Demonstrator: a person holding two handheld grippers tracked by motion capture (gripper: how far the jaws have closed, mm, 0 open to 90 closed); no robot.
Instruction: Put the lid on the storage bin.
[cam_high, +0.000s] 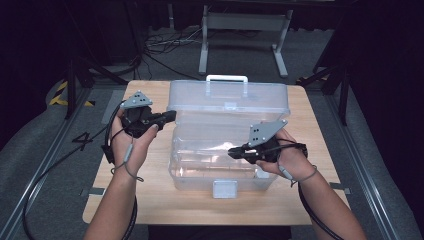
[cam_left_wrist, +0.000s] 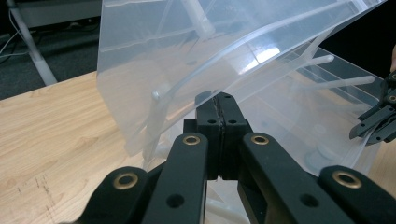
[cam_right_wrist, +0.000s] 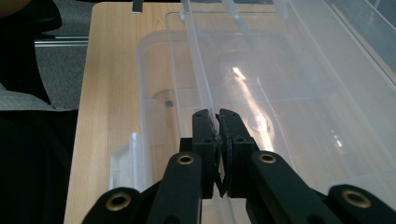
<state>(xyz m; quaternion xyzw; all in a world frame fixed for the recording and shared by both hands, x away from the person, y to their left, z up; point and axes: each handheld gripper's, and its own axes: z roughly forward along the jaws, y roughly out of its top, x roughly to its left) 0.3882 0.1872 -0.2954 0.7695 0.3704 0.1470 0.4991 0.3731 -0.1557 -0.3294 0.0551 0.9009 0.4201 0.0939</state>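
A clear plastic box (cam_high: 220, 172) stands on the wooden table with its lid (cam_high: 230, 97) swung up at the back, white handle (cam_high: 226, 78) on top. My left gripper (cam_high: 172, 116) is shut, its tips (cam_left_wrist: 219, 95) against the lid's (cam_left_wrist: 187, 56) left edge with nothing seen between the pads. My right gripper (cam_high: 231, 151) reaches in from the right over the open box. It is shut on the thin clear wall of the box (cam_right_wrist: 198, 70), which runs between its tips (cam_right_wrist: 217, 114). The right gripper (cam_left_wrist: 373, 126) shows far off in the left gripper view.
A white latch (cam_high: 225, 189) hangs at the box's front. The table (cam_high: 150, 200) has bare wood in front of and beside the box. Behind it on the floor stand a grey metal frame (cam_high: 245, 30) and loose cables (cam_high: 165, 45).
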